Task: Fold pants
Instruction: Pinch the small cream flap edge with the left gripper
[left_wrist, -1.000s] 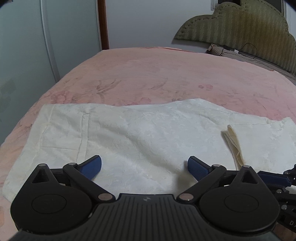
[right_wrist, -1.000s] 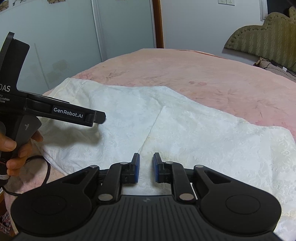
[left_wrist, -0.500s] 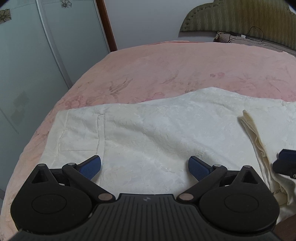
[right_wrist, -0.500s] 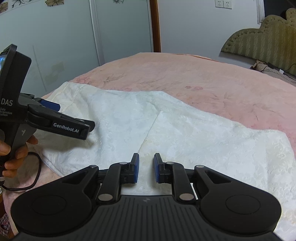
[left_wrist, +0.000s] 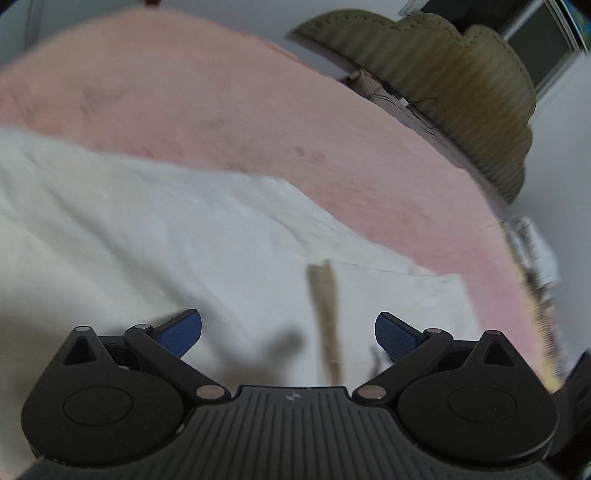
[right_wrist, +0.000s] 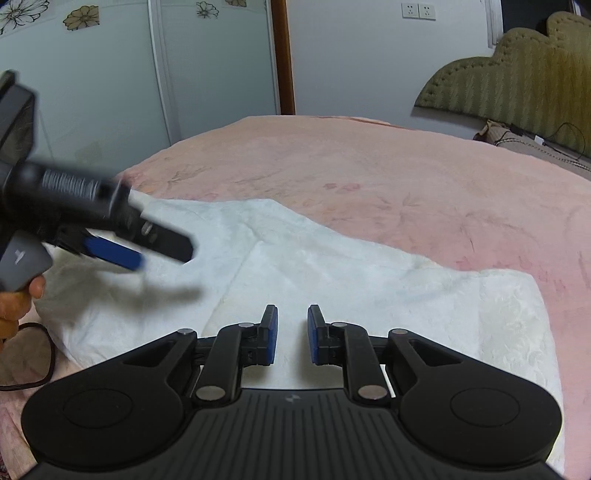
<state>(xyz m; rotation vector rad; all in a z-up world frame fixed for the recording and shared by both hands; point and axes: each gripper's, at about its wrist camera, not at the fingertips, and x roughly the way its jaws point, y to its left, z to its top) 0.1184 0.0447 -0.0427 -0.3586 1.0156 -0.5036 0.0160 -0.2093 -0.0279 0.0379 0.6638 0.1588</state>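
Left tool (right_wrist: 110, 236) smears with blur; the pants (right_wrist: 332, 280) run under the right tool (right_wrist: 291, 334), their near edge hidden.

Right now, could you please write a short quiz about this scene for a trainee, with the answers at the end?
1. True or false: the left gripper holds the white pants.
2. What do the pants lie on: A) a wooden floor, B) a pink bedspread, C) a chair?
3. Which gripper has its fingers set wider apart?

Key
1. False: its fingers stand wide with nothing between them.
2. B.
3. The left; the right gripper shows only a narrow empty gap.
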